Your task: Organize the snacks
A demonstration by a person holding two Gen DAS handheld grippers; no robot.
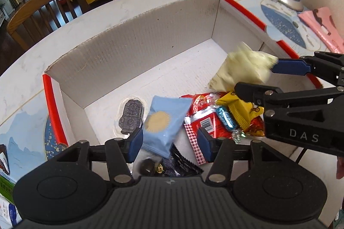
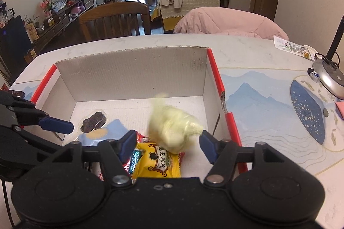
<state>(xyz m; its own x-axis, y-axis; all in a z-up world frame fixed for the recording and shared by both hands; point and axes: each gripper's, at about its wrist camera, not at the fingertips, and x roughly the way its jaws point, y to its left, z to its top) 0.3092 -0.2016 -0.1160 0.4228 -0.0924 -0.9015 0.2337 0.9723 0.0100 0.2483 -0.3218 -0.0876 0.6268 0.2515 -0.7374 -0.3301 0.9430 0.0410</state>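
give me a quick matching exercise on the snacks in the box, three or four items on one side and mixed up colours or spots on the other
Things:
1. sun-print packet
2. dark cookie in clear wrap
3. blurred pale packet
4. sesame-snack packet

Descriptions:
A. pale yellow, in front of the right gripper, between its fingers
B. bright yellow, lying among red wrappers
C. light blue, between the left gripper fingers
D. nearly black, nearest the box's left wall

Pairs: 1-C, 2-D, 3-A, 4-B
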